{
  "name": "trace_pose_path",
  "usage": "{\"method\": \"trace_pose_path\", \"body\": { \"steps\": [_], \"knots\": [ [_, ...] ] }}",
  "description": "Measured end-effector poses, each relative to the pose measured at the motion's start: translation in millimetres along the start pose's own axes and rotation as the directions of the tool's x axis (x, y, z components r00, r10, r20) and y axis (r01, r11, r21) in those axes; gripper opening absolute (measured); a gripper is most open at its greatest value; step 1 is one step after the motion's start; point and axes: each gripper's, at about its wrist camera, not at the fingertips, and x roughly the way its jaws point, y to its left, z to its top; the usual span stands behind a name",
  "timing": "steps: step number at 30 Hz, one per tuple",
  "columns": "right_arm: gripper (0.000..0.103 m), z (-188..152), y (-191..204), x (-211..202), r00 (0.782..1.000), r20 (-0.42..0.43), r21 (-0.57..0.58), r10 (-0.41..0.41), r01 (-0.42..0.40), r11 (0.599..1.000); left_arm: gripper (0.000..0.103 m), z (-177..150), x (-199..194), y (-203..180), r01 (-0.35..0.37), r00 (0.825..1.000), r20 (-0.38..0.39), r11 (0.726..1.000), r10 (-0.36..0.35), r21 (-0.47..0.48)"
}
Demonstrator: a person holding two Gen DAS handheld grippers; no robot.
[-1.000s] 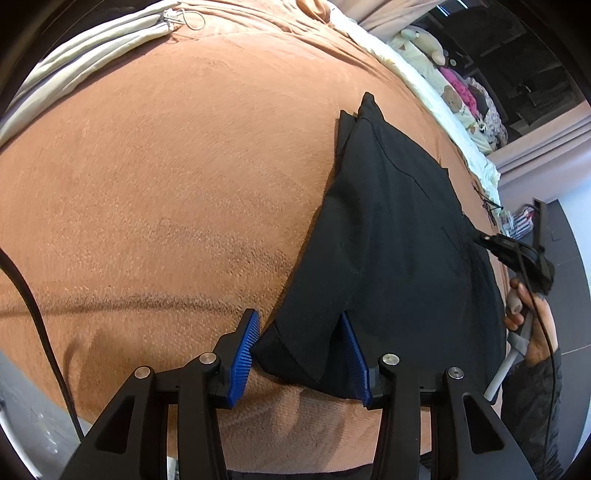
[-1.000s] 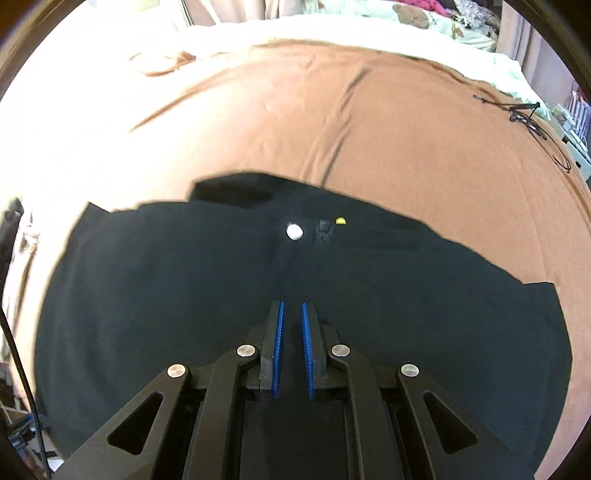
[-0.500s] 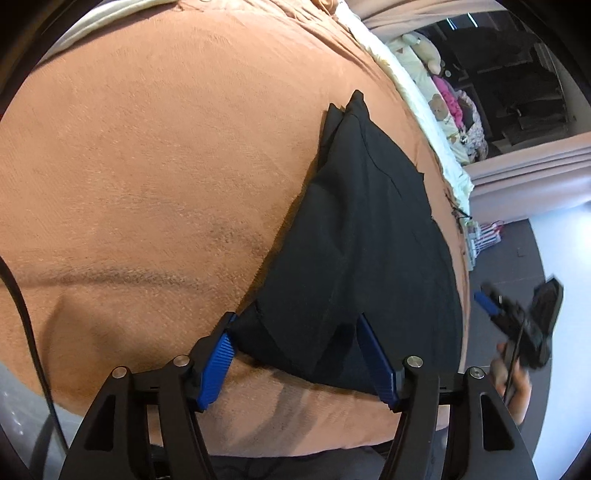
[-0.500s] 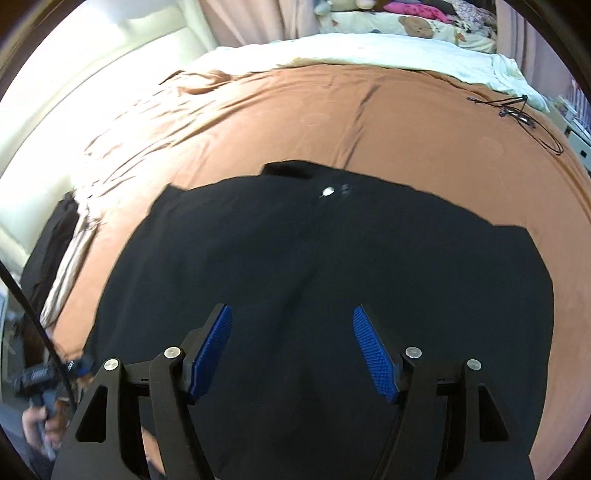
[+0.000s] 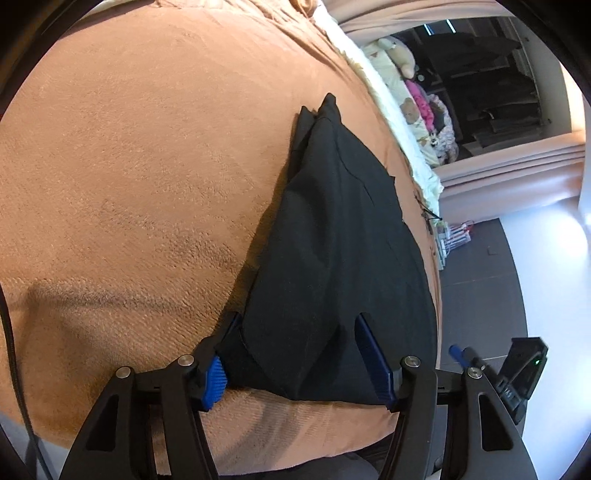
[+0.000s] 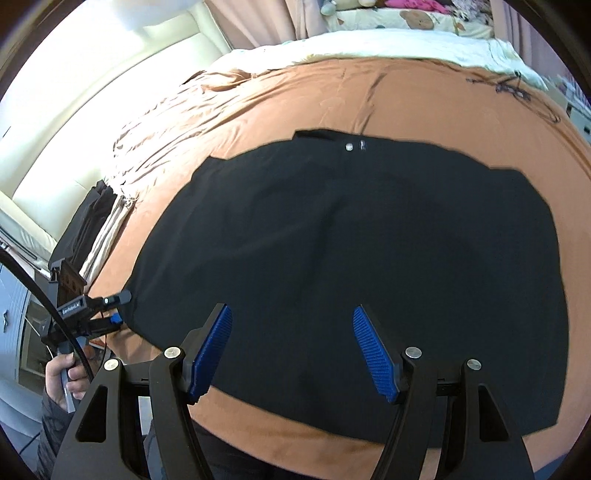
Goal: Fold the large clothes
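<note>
Both pairs of jaws stood apart, pressing on nothing. Left gripper [image 5: 297, 363] had its blue pads [image 5: 373, 360] spread either side of the near corner of the black garment [image 5: 332, 258], the cloth lying between them but unpinched; one pad sat at the corner's left edge, the other over the fabric. Right gripper [image 6: 291, 354] hung above the garment's near hem, its blue pads [image 6: 373, 360] wide and clear of the cloth.

From the right wrist view the black garment [image 6: 351, 258] lay spread flat on the orange-brown blanket [image 6: 406, 99], reaching almost to the blanket's near edge. At the garment's left corner the left gripper [image 6: 118, 306] showed, gripped from below by a hand [image 6: 61, 376]. Near the garment's far edge sat a small pale button [image 6: 348, 146].

Beyond the garment the blanket ran on, creased. Left of the garment, at the blanket's edge, lay folded dark and cream cloth [image 6: 99, 229]. Past the blanket's far edge were a pale sheet [image 6: 369, 48] and stuffed toys [image 6: 413, 18]; a thin black cable [image 6: 517, 88] lay on the blanket's far right.
</note>
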Motion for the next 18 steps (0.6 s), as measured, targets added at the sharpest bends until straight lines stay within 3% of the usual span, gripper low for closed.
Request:
{"method": "trace_pose_path", "body": {
  "steps": [4, 8, 14, 18],
  "knots": [
    [0.067, -17, 1, -10, 1.0, 0.009, 0.014, -0.019, 0.019, 1.0, 0.049, 1, 7, 0, -0.026, 1.0, -0.003, 1.0, 0.026, 0.014],
    [0.048, -33, 4, -15, 1.0, 0.018, 0.036, -0.017, 0.016, 0.999, 0.028, 0, 1, 0, -0.008, 1.0, 0.007, 1.0, 0.008, 0.013],
    [0.029, -53, 10, 6, 0.999, -0.025, 0.049, -0.03, 0.032, 0.998, 0.021, 1, -13, -22, 0.048, 0.998, 0.035, 0.998, -0.05, 0.051],
    [0.028, -59, 7, 20, 0.997, -0.024, 0.071, -0.07, 0.072, 0.995, 0.019, 6, -22, -44, 0.113, 0.992, 0.04, 0.991, -0.116, 0.074]
  ]
}}
